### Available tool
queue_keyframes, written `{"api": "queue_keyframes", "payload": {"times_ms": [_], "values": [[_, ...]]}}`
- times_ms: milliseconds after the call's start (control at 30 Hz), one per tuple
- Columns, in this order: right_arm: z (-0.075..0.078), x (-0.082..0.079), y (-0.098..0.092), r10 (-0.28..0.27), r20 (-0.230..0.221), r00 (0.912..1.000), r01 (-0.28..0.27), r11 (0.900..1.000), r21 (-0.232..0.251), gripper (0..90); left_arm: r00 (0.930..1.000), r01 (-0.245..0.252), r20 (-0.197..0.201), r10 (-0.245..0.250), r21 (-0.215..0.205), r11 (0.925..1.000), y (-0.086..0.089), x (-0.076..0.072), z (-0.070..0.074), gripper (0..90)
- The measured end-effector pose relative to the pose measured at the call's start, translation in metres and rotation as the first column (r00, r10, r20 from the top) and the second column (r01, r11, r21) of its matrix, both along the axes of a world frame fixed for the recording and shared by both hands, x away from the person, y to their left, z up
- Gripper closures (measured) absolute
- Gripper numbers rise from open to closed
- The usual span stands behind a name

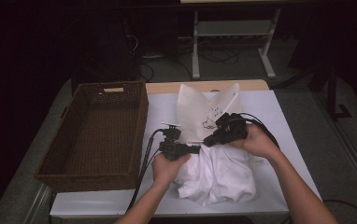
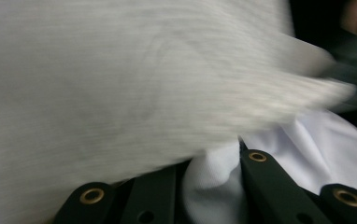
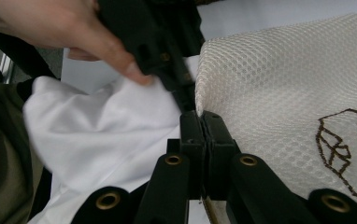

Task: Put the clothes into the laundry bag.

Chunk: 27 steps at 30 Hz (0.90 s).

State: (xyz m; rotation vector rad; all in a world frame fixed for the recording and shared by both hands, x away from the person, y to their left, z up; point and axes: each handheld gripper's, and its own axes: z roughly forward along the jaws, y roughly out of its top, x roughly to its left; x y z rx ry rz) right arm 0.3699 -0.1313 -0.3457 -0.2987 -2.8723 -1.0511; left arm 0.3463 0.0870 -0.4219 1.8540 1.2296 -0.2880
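Pinching white garment [image 2: 209, 186] in left tool [image 1: 193, 149] | right tool [image 3: 200, 116] clamping mesh bag [image 3: 284, 93] edge | both lying on bench [image 1: 279, 121]

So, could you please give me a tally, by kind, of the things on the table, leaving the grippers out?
Wicker basket: 1
Cream mesh bag: 1
White garment: 1
Total: 3
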Motion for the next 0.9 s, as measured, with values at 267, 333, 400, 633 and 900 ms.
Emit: {"api": "queue_keyframes", "payload": {"times_ms": [267,333,400,633,900], "values": [[-0.008,0.006,-0.006,-0.027,-0.021,0.9994,0.027,0.999,-0.018,87.7,0.9963,0.085,0.005,-0.085,0.097,0.9917,0.01,-0.009,0.013,59.9],[-0.008,0.006,-0.007,-0.034,-0.021,0.9992,0.034,0.999,-0.02,87.6,0.9953,0.095,0.011,-0.096,0.112,0.9892,0.015,-0.012,0.019,56.0],[-0.007,0.007,-0.008,-0.038,-0.014,0.9992,0.038,0.999,-0.016,87.5,0.9941,0.106,0.01,-0.108,0.118,0.9874,0.019,-0.014,0.025,54.5],[-0.007,0.009,-0.009,-0.052,-0.004,0.9987,0.052,0.999,-0.018,87.4,0.9878,0.153,0.002,-0.156,0.171,0.9734,0.025,-0.022,0.039,46.1],[-0.007,0.01,-0.012,-0.06,-0.002,0.9982,0.06,0.998,-0.018,87.4,0.9772,0.212,-0.034,-0.21,0.221,0.952,0.024,-0.028,0.03,47.7]]}}
